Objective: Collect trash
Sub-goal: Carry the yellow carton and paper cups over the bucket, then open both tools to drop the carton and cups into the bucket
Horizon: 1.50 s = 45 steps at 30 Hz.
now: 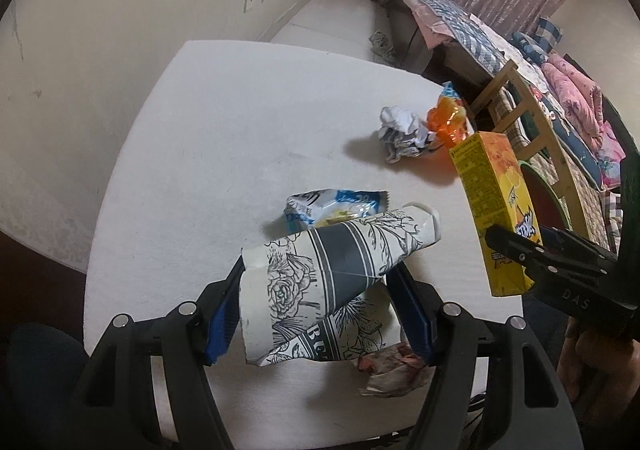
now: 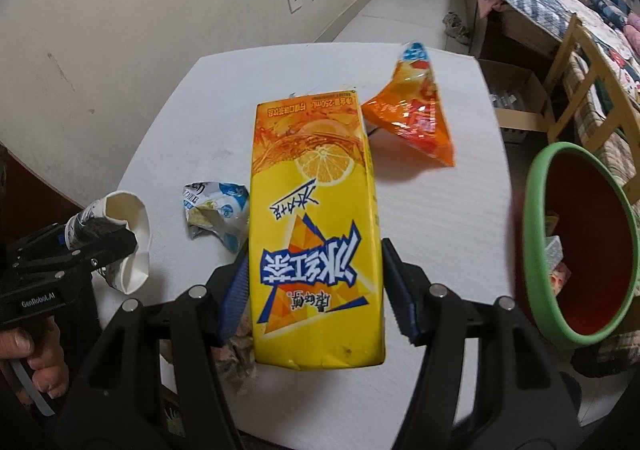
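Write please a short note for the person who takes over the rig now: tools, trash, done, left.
Left tool: shut on the crushed paper cup, above the table.
Right tool: shut on the yellow drink carton, also in the air.
Bin: at the table's right, some trash already inside.
Left on the table: orange snack bag, blue-white wrapper, crumpled paper ball, crumpled wrapper.
Next: probably drop both held items into the bin.

Left gripper (image 1: 320, 290): angled steeply down, jaws partly spread, blue pads (image 1: 222, 324) pressing both sides of the crushed paper cup (image 1: 316, 282) held crosswise between them.
Right gripper (image 2: 316, 282): angled steeply down, jaws partly spread, clamped on the yellow drink carton (image 2: 316, 226), which runs lengthwise ahead of the fingertips.
Left hand (image 2: 28, 354): fingers curled around the grip behind its gripper.
Right hand (image 1: 592, 362): wrapped around its handle.
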Each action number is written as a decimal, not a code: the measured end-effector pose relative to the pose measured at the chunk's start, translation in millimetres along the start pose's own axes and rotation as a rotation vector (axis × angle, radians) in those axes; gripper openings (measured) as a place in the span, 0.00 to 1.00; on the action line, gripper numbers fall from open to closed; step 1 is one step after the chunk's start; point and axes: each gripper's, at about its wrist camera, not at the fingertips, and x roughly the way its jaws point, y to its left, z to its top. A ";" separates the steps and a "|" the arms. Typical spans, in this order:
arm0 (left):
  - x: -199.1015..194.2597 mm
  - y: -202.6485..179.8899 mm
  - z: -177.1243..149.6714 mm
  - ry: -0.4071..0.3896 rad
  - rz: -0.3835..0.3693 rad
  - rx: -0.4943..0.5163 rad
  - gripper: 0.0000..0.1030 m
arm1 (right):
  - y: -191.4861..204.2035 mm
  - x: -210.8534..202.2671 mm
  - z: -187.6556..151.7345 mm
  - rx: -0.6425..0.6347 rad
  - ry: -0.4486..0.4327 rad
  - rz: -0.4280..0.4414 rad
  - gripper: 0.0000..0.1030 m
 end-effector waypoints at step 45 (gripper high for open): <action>94.9 -347.0 72.3 0.081 -0.296 0.411 0.63 | -278.0 -71.1 -42.7 0.388 -0.111 -0.222 0.57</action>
